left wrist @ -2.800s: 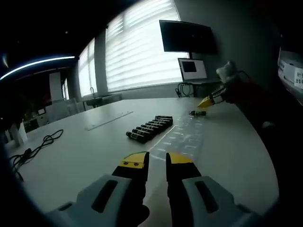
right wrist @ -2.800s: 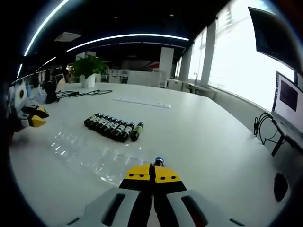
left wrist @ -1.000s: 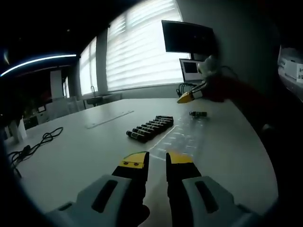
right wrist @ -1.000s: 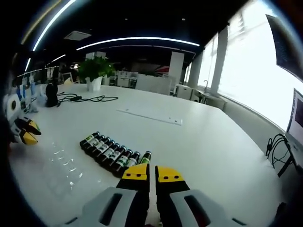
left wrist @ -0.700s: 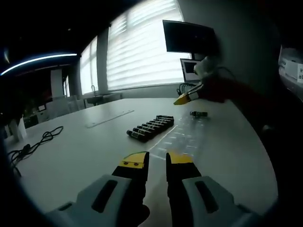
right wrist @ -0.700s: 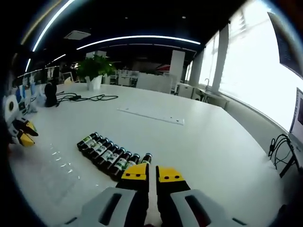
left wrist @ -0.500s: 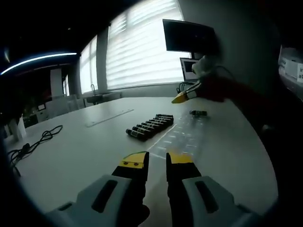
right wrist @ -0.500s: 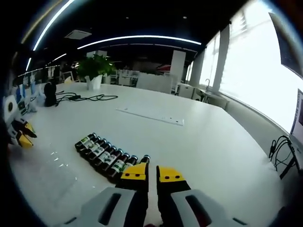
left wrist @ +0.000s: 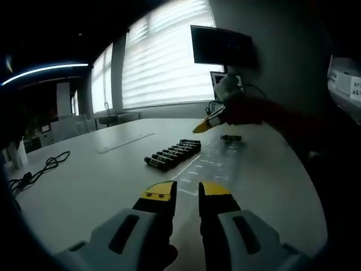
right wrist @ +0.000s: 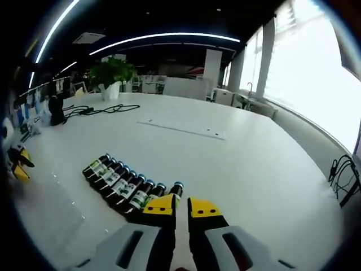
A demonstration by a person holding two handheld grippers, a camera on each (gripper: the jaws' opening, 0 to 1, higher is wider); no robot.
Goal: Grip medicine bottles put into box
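**Right gripper view: end bottle of the row sat right at my jaw tips**

Right gripper view had my right gripper point(right wrist: 181, 205) low over the white table point(right wrist: 265, 169), its yellow-tipped jaws parted only by a narrow slit and gripping nothing. The row of medicine bottles point(right wrist: 121, 185) lay flat, side by side, running away from the jaw tips toward the view's left. The end bottle point(right wrist: 174, 192), the one with the blue cap, lay just ahead of the left jaw tip, close enough that I could not tell whether it touched. Its long axis pointed roughly along my jaws, cap away from me, so I judged a grip across its body needed the jaws opened wider first.

Left gripper view showed my left gripper point(left wrist: 186, 189) well back from the same row of bottles point(left wrist: 172, 152), jaws a small gap apart and empty, level with the table. The right gripper point(left wrist: 204, 125) reached in from the right just above the far end of the row, clearly the nearer hand. A lone bottle point(left wrist: 230, 138) lay beyond the row, beside the clear plastic box point(left wrist: 217, 164), whose faint glints sat right next to the row.
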